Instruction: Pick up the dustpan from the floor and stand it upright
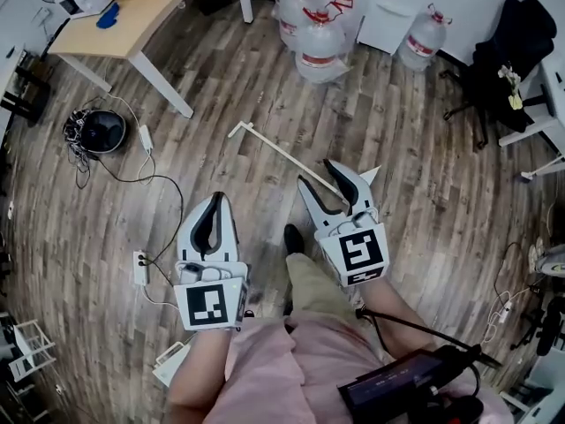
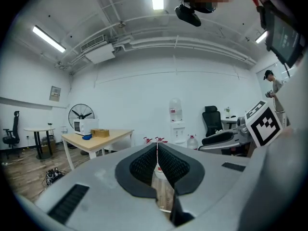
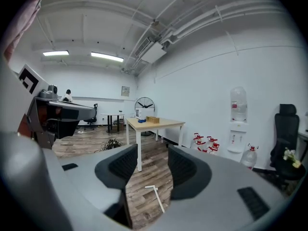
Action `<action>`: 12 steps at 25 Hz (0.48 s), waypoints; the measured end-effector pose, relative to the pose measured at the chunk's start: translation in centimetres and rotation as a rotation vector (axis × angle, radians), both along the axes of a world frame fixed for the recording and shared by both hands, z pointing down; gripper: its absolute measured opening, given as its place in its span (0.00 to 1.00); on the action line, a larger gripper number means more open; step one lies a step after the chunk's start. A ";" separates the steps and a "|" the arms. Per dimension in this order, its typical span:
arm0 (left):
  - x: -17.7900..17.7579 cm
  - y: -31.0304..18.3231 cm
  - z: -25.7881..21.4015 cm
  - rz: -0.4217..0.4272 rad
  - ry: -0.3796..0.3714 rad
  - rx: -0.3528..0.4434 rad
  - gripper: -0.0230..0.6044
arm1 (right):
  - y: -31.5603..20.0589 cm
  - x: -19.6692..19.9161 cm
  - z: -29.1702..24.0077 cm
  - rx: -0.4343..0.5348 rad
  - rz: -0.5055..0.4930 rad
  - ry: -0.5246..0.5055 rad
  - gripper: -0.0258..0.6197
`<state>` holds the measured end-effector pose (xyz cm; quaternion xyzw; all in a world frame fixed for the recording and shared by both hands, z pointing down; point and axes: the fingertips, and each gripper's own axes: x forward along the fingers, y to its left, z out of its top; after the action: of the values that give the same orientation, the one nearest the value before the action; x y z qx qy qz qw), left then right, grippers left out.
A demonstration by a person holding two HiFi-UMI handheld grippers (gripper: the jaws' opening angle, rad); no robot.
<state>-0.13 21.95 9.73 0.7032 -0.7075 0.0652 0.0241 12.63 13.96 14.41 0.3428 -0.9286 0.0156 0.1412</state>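
The dustpan lies on the wooden floor; its long white handle [image 1: 282, 155] runs from a T-shaped end at the upper left down toward my right gripper. Only a pale corner [image 1: 371, 176] of the pan shows behind that gripper. My right gripper [image 1: 317, 173] hangs open just above the handle's lower end, holding nothing. In the right gripper view the handle [image 3: 157, 197] lies on the floor between and below the open right gripper [image 3: 152, 160]. My left gripper [image 1: 214, 200] is to the left, shut and empty, away from the dustpan. Its jaws meet in the left gripper view [image 2: 157, 146].
Several water jugs [image 1: 318, 26] stand at the far side, a wooden table [image 1: 132, 26] at the upper left, a black office chair [image 1: 503, 56] at the upper right. A black round device [image 1: 102, 131] with cables and a power strip [image 1: 139, 268] lie left. My shoe [image 1: 293, 238] is between the grippers.
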 end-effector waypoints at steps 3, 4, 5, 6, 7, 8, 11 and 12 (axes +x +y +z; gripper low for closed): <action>-1.2 -4.9 -0.4 -0.010 -0.006 -0.011 0.06 | -5.3 -1.3 -0.2 -0.010 -0.011 0.002 0.34; -1.7 -6.1 -0.7 -0.017 -0.005 -0.010 0.06 | -6.8 -1.8 -0.5 -0.003 -0.017 0.001 0.34; -2.2 -7.1 -1.0 -0.026 -0.007 -0.005 0.06 | -8.2 -2.4 -0.8 0.006 -0.022 -0.002 0.34; -2.8 -7.9 -1.3 -0.035 -0.014 0.002 0.06 | -9.4 -2.9 -1.2 0.016 -0.026 -0.007 0.34; -3.4 -8.5 -1.6 -0.044 -0.024 0.008 0.06 | -10.3 -3.4 -1.6 0.024 -0.031 -0.012 0.34; -3.9 -9.0 -1.9 -0.055 -0.031 0.012 0.06 | -11.2 -3.8 -2.0 0.031 -0.037 -0.017 0.34; -5.4 -10.5 -3.3 -0.091 -0.032 0.030 0.06 | -13.6 -5.4 -3.5 0.058 -0.060 -0.029 0.33; -6.0 -11.0 -3.8 -0.101 -0.033 0.039 0.06 | -14.4 -6.1 -4.0 0.068 -0.067 -0.032 0.33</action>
<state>-6.12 10.93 5.94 0.6657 -0.7437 0.0617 0.0018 6.56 -0.45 10.46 0.3156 -0.9418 -0.0153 0.1151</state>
